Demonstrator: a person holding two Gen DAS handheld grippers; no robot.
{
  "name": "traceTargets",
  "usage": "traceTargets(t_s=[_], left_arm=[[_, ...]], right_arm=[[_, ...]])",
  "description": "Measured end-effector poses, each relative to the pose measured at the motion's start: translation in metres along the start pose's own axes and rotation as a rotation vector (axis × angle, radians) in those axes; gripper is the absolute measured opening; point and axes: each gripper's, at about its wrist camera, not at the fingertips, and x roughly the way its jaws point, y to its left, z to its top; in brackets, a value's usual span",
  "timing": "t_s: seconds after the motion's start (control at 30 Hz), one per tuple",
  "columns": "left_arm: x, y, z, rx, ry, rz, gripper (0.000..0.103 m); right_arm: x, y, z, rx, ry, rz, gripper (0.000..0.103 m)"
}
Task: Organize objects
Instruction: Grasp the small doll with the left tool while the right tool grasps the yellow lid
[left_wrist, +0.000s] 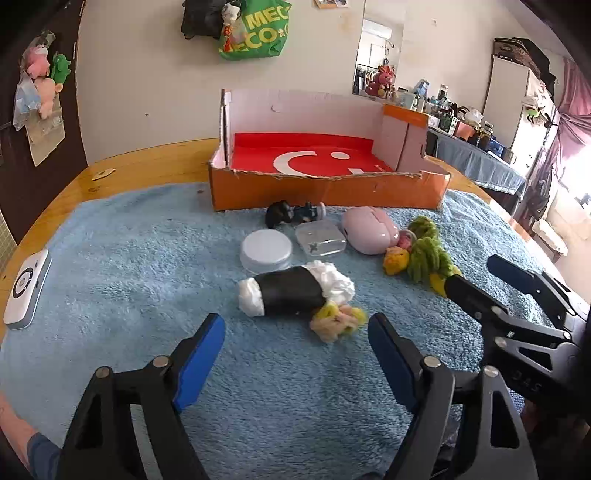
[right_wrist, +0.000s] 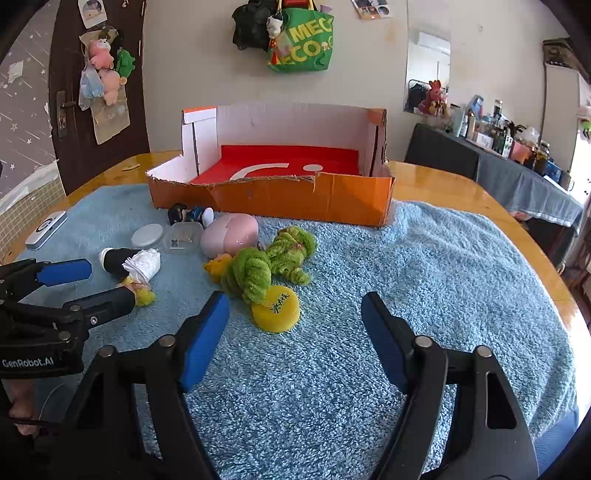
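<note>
Roll: black tube (left_wrist: 290, 291) stuffed with white plastic lies ahead of the left claw (left_wrist: 295, 360), long axis crosswise.
Claws: left and right claw (right_wrist: 295, 338) both gape, empty.
Surface: blue towel (right_wrist: 443, 277) on a wooden table (right_wrist: 461, 184).
Room: orange box (right_wrist: 295, 199) beyond.

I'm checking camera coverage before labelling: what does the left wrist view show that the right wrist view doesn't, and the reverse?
Only the left wrist view shows the small pink item tucked between the mouse and the plush.

Only the right wrist view shows the round yellow sponge's printed top; the right gripper hides most of it in the left view.

Both show the open orange cardboard box, pink computer mouse, fuzzy green plush toy, black roll with white plastic ends and the open left gripper.
</note>
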Motion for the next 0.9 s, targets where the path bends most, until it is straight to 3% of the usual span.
traceTargets(t_s=[0.2,0.43,0.5,0.9], left_arm=[[0.008,-0.005,-0.002,0.01,0.018,-0.006,0.065],[0.011,-0.009,0.0,0.012,0.014,-0.013,0.062],[0.011,-0.011,0.0,0.017,0.011,-0.013,0.061],[0.012,-0.023,0.001,0.044,0.007,-0.052,0.029]], right_arm=[[0.007,-0.002,0.0,0.004,0.024,0.032,0.057],[0.014,0.001,0.0,-0.01,0.05,0.06,0.051],[0.017,0.0,0.0,-0.011,0.06,0.067,0.044],[0.017,-0.004,0.0,-0.001,0.066,0.084,0.03]])
